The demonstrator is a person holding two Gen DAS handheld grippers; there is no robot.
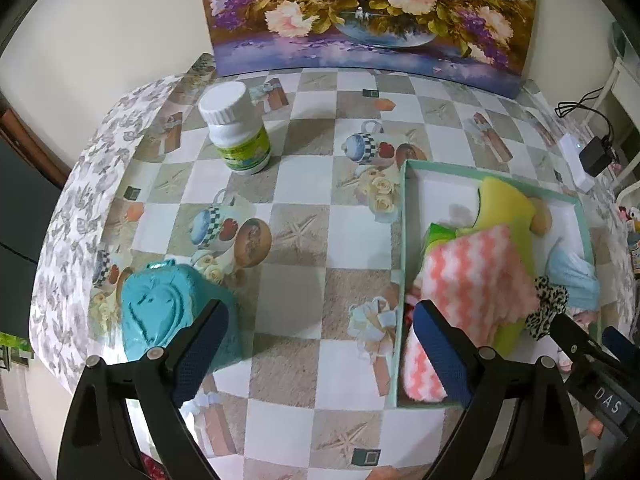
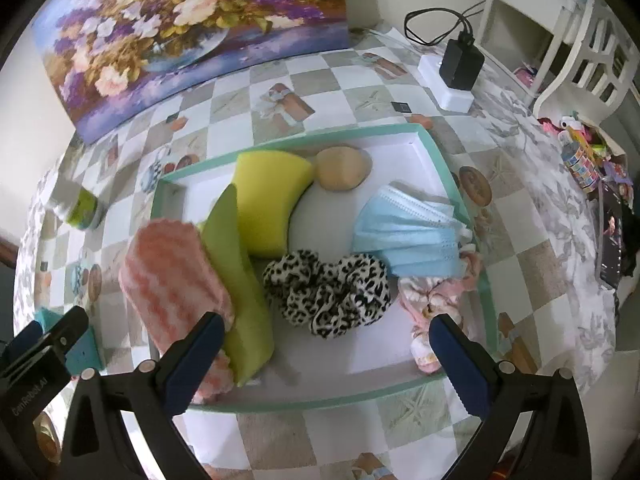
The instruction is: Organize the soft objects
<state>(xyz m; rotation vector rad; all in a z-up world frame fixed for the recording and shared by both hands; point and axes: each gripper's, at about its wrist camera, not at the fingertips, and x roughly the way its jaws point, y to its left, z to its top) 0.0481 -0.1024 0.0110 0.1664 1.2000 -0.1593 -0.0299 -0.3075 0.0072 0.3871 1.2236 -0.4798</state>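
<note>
A teal-rimmed white tray [image 2: 320,403] holds a pink-and-white fuzzy cloth [image 2: 176,280], a green sponge [image 2: 236,280], a yellow sponge [image 2: 268,200], a beige round puff [image 2: 342,174], a blue face mask [image 2: 412,232], a leopard scrunchie [image 2: 328,292] and a pink floral scrunchie [image 2: 436,300]. My right gripper [image 2: 328,364] hovers open over the tray's near side, holding nothing. My left gripper [image 1: 324,356] is open above the bare tablecloth, just left of the tray [image 1: 402,240]. A teal embossed object [image 1: 160,312] lies by its left finger.
A white bottle with a green label [image 1: 236,132] stands at the far left of the table. A flower painting [image 1: 368,12] leans against the back wall. A power strip with a black charger [image 2: 456,76] lies at the back right, with a white chair [image 2: 580,40] beyond the table edge.
</note>
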